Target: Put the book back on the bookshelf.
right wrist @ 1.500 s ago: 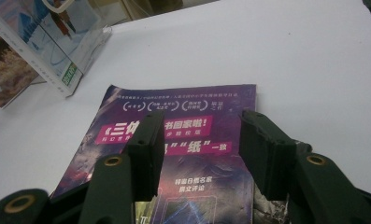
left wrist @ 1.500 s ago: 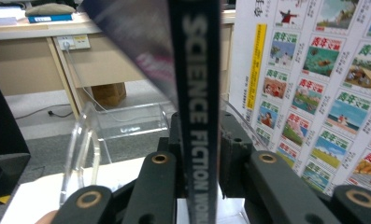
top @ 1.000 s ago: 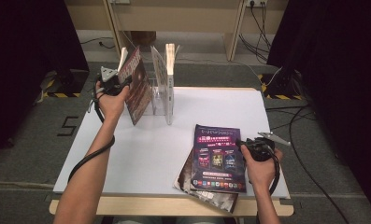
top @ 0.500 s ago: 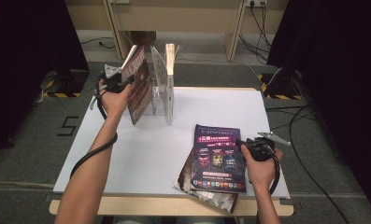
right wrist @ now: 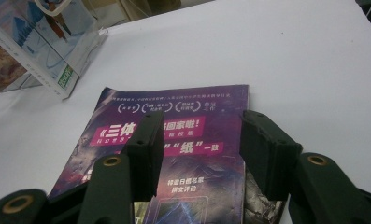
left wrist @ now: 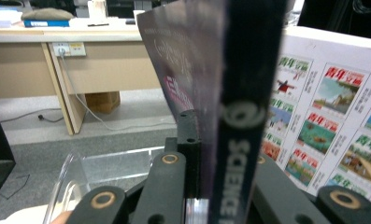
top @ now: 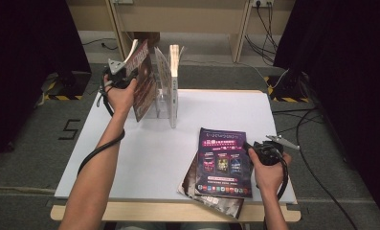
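My left gripper (top: 126, 76) is shut on a dark magazine (top: 142, 87) and holds it tilted at the left slot of a clear acrylic rack (top: 162, 98). In the left gripper view the jaws (left wrist: 206, 128) clamp the spine of that magazine (left wrist: 241, 93), with the rack (left wrist: 106, 168) below it. A purple magazine (top: 223, 163) lies flat at the table's front right. My right gripper (top: 249, 147) stands open at its right edge. Its fingers (right wrist: 146, 147) spread over the purple cover (right wrist: 183, 126), with the right gripper (right wrist: 202, 135) holding nothing.
A white-backed magazine (top: 174, 81) stands upright in the rack's right slot, and its picture-covered cover (left wrist: 323, 102) is next to the held one. Another magazine (top: 214, 200) lies under the purple one. The white table (top: 144, 158) ends near the front; desks and cables are beyond.
My left gripper has carried the dark magazine up and slightly farther back along the rack. The right gripper and the purple magazine have stayed put.
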{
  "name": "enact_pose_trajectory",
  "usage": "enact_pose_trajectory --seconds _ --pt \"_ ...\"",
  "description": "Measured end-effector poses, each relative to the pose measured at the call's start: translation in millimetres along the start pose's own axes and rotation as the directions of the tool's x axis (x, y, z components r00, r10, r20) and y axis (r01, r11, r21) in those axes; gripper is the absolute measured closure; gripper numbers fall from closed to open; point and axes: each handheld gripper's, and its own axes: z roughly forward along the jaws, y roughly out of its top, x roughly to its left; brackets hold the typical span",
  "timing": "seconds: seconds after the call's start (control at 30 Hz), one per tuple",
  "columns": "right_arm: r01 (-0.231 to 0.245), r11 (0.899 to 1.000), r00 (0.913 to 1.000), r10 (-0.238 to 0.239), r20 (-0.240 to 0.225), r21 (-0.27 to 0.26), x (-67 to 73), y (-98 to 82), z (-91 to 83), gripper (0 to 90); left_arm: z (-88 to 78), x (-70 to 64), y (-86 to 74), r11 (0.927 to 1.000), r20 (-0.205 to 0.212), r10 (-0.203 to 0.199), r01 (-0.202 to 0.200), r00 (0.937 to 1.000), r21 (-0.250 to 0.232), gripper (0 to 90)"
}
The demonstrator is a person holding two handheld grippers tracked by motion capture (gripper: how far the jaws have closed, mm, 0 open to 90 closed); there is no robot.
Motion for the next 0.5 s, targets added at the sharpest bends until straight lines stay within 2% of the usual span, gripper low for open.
enact_pose_trajectory --seconds 0.1,0.17,0.23,0.4,0.5 --pt "0.001 1.000 1.0000 -0.001 -0.003 0.001 0.6 -0.2 0.7 51.1 0.6 -3.0 -6.0 0.9999 -0.011 0.004 -0.004 0.9999 -0.014 84.0" --pt "0.003 1.000 1.0000 -0.003 -0.006 0.003 1.0 -0.4 0.9 51.1 1.4 -2.7 -14.9 1.0000 -0.020 0.005 -0.005 0.9998 -0.004 83.9" --pt "0.006 1.000 1.0000 -0.006 -0.005 0.002 1.2 -0.4 0.6 51.1 -1.1 -0.6 -22.2 0.9998 -0.034 0.002 -0.002 0.9994 -0.022 83.9" --pt "0.003 1.000 1.0000 -0.003 -0.001 0.004 -0.1 -0.4 0.9 51.1 -7.2 4.2 -29.7 0.9989 -0.059 0.018 -0.021 0.9981 -0.042 83.6" --pt "0.000 1.000 1.0000 0.000 0.001 0.005 -0.5 -0.6 0.8 51.1 -9.9 5.1 -33.0 0.9974 -0.074 0.040 -0.045 0.9964 -0.056 82.7"
